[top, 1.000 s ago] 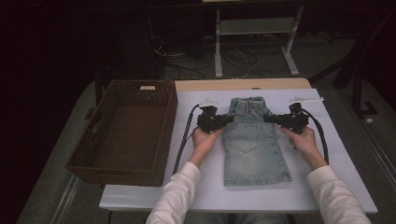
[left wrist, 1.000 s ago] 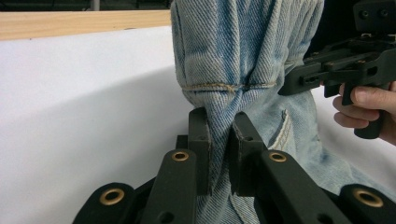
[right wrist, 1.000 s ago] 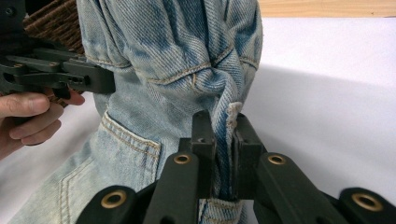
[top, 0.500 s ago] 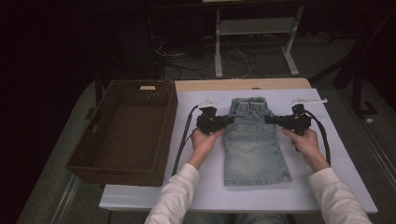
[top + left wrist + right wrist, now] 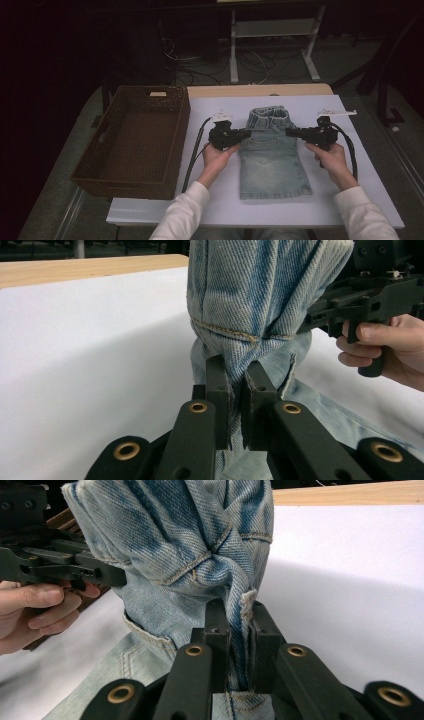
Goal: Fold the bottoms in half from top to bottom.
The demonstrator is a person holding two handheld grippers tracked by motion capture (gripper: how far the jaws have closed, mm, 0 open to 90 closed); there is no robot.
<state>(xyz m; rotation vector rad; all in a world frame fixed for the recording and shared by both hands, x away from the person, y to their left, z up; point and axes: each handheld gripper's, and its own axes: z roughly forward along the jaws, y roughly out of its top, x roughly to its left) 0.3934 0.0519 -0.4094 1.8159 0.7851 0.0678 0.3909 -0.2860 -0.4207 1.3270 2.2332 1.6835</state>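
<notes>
My left gripper [image 5: 245, 134] and right gripper [image 5: 292, 132] clamped on denim skirt [image 5: 272, 167] edges, fold begun; wicker basket [image 5: 100, 165] waits at 9 o'clock.

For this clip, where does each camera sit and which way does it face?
High view: above the person's side, looking forward and down at the table; forearms, left tool, right tool.
Left gripper view: along its jaws, shut on the jeans; other hand.
Right gripper view: along its jaws, gripping denim.
All share the jeans.
</notes>
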